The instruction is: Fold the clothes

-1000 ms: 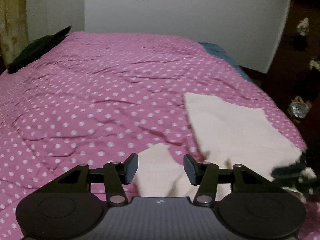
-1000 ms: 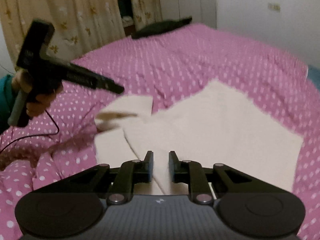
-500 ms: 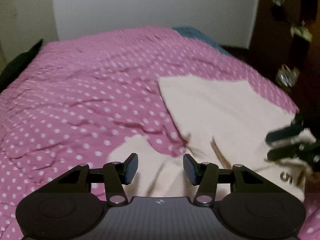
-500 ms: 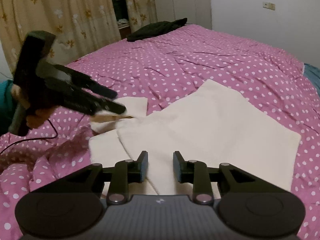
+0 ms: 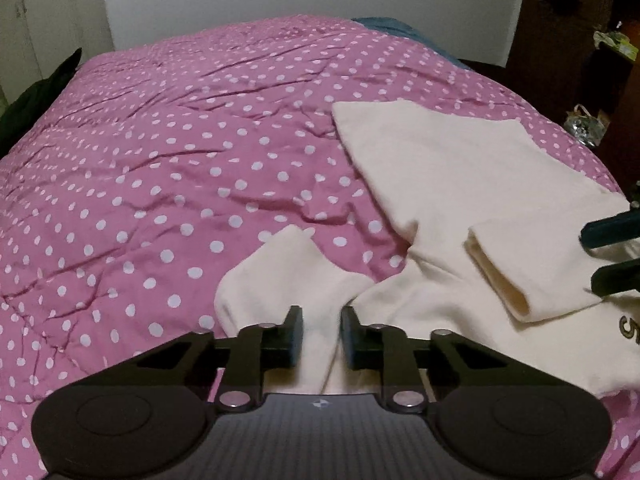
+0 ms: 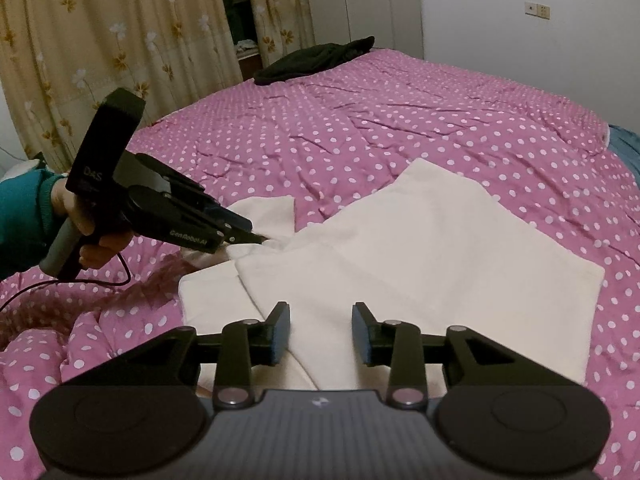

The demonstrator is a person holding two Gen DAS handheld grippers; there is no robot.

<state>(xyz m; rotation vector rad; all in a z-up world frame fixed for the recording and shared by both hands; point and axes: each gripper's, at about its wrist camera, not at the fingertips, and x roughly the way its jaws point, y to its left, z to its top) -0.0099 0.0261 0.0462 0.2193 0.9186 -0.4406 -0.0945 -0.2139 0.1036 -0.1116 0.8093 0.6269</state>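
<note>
Fold partly done: cream sweatshirt [image 6: 420,248] on the bed [image 6: 360,128].
One sleeve folded in; your left gripper [image 5: 321,334] is closing on the other sleeve [image 5: 288,276]; right gripper [image 6: 321,334] opening, empty.

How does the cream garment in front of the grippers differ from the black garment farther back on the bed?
Colour: the cream garment is pale, the black garment dark. Pose: the cream garment lies spread flat with parts folded over, while the black garment is bunched in a low heap. Place: the cream garment is at the near side of the bed, the black garment at the far edge by the curtains. Both rest on the pink dotted bedspread.
</note>
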